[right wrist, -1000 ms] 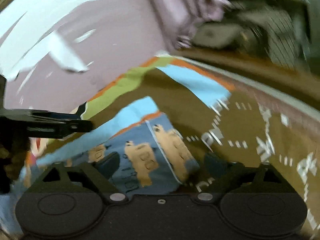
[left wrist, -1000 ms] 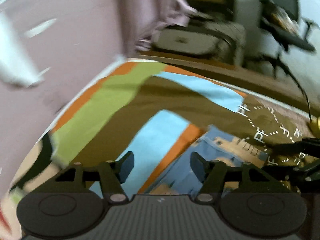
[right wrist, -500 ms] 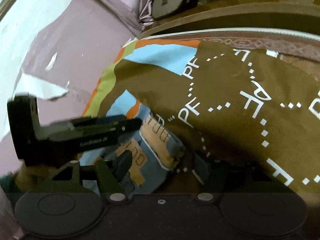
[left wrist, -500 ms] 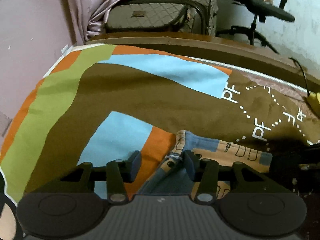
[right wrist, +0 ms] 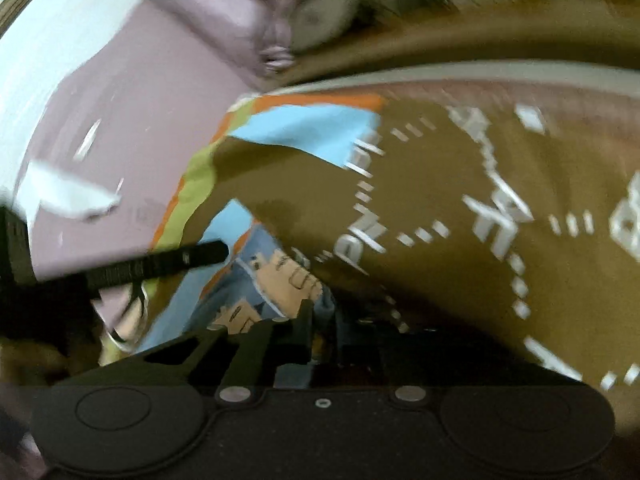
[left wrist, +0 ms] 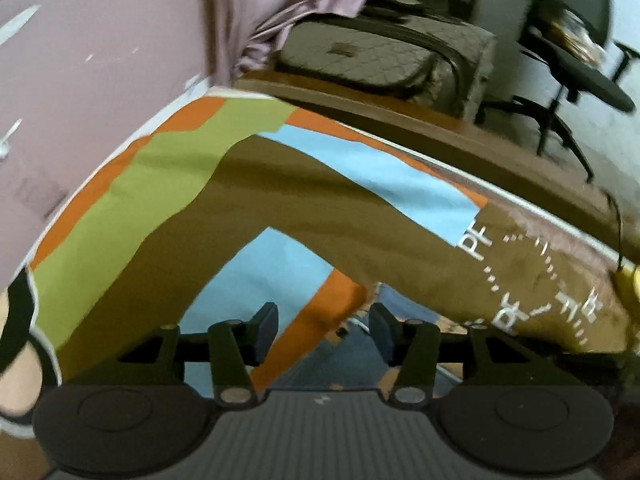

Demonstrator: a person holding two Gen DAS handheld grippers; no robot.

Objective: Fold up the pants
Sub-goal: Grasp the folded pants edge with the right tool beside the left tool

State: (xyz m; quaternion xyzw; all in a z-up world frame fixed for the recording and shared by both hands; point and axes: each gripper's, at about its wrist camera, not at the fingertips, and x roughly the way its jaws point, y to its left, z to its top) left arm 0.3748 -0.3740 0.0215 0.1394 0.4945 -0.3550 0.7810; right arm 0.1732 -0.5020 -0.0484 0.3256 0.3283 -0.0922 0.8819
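Mauve wall (left wrist: 100, 80) and a hanging curtain (left wrist: 248, 12) close off the far side, with a quilted bag (left wrist: 372, 56) and an office chair (left wrist: 576, 52) beyond our bed, which is covered by a brown, blue, green and orange sheet (left wrist: 280, 208).

We hold both tongs pitched down toward that sheet. Our left tongs (left wrist: 324, 326) stand about half open with nothing pinched; the pants (left wrist: 360, 356), blue with tan printed patches, lie directly below and just ahead of their tips, a corner sitting in the gap without the pads pressing on it. From the right camera, the left tool's black bar shows to the left of our right tongs, reaching over the cloth.

Our right tongs (right wrist: 320, 320) have just been closing and now sit nearly shut, nipping an edge of the pants (right wrist: 280, 280) between the pads, though blur hides the exact contact.
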